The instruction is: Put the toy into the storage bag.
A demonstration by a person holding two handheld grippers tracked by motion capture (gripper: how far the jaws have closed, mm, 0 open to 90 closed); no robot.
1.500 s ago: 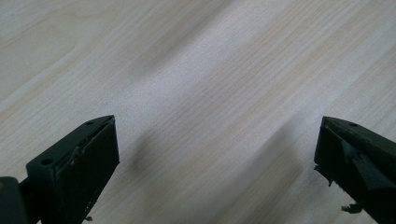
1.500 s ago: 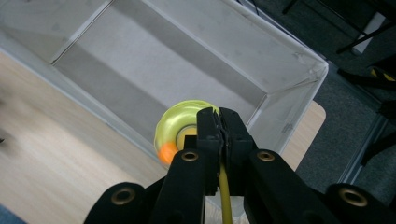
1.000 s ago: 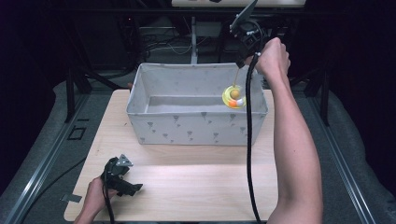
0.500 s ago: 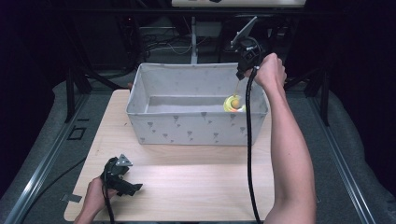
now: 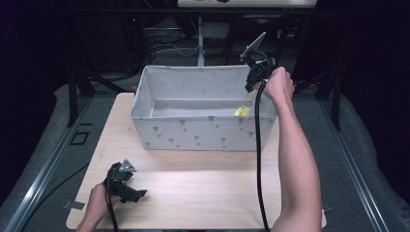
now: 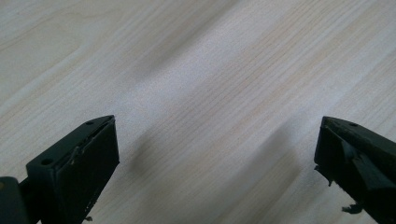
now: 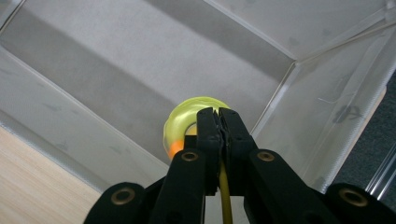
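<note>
The right gripper (image 5: 247, 92), jaws clamped on a thin yellow strap, dangles a yellow toy (image 7: 187, 125) over the fabric bin (image 5: 193, 133), seemingly to lift it; the left gripper (image 6: 215, 158) rests jaws-apart on the wooden surface (image 5: 203, 186).

The high view looks forward and down over the pale wooden bench (image 5: 203, 188). The left tool's camera hovers close above that bench, while the right one peers down into the grey fabric bin (image 7: 116, 70), also seen from above (image 5: 193, 135).

Grey bin (image 5: 193, 133) with small dark motifs, perhaps trees; yellow-green and orange toy (image 7: 187, 123).
</note>
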